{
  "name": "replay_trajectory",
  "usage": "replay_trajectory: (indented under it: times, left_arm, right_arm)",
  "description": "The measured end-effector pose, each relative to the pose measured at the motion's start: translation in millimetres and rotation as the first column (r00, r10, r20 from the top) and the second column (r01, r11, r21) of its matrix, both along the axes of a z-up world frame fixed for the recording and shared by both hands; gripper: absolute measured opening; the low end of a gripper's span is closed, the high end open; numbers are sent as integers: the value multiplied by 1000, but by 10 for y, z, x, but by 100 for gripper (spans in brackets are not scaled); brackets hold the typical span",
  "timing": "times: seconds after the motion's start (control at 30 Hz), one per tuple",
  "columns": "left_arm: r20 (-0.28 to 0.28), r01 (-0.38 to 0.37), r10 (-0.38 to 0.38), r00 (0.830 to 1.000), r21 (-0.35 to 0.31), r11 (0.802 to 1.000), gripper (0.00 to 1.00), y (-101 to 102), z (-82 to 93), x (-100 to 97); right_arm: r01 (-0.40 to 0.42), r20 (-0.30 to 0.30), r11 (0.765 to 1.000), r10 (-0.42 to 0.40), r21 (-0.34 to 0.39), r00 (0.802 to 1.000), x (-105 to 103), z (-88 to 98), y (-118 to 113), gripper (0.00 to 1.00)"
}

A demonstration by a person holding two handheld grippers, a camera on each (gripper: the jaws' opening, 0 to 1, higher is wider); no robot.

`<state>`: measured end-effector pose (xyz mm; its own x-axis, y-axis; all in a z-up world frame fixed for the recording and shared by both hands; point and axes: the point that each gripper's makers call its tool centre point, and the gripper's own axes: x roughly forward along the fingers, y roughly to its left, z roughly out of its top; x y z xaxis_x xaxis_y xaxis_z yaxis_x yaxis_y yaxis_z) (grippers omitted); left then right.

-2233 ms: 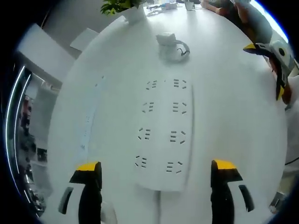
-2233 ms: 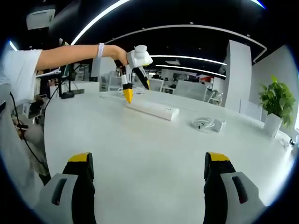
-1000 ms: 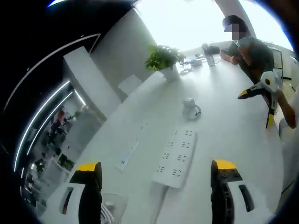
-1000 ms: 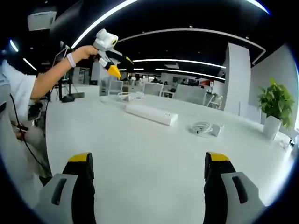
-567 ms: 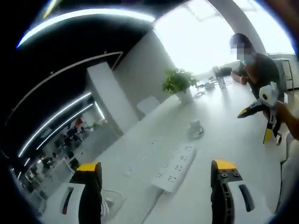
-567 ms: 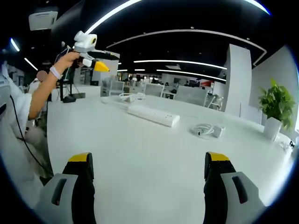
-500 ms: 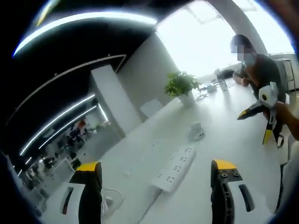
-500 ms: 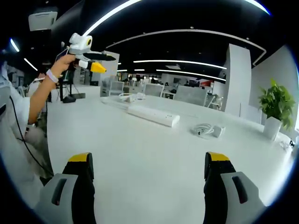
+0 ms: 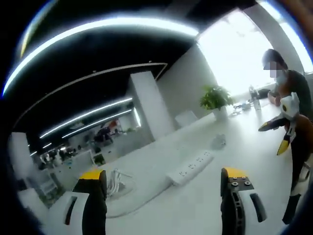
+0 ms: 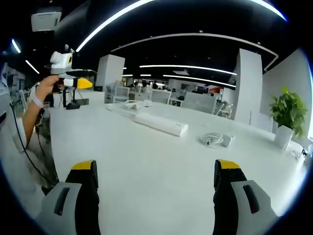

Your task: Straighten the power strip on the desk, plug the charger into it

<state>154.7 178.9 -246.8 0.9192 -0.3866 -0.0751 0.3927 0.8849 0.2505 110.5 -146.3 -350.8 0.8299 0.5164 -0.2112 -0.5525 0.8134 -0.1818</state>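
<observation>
Both grippers spread, empty; long white plastic power strip [image 10: 161, 123] flat on glossy desk [image 10: 146, 166].

A white desk [image 10: 146, 161] carries the power strip [image 10: 161, 124], the charger [image 10: 216, 139] and a potted plant [image 10: 286, 117]

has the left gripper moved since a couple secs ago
Yes. In the right gripper view, the left gripper was down at the near end of the power strip; now it is lifted clear of the desk, off to the strip's left.
</observation>
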Motion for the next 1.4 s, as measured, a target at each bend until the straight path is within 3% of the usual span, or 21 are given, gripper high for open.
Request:
replay_trajectory:
  times: [0.4,0.6,0.93,1.17,1.4]
  left_arm:
    - [-28,-91,88,996,-97,991,99,249,-261,-169]
    - [-75,-124,113,991,-165,978,99,308,-546,-250]
    - [-125,-172,145,982,-239,956,99,404,-774,-487]
    - [-154,-197,157,975,-287,938,99,414,-959,-649]
    - [-180,-194,147,973,-281,940,99,327,-1071,-667]
  right_arm:
    - [0,2,1000,0,4,1000,-45,11,5,98]
    - [14,3,1000,-14,14,1000,-36,14,-47,98]
    - [29,4,999,-29,38,1000,-21,10,-79,98]
    - [51,4,996,-51,71,999,-8,4,-109,98]
    - [69,6,994,-70,83,998,-26,9,-141,98]
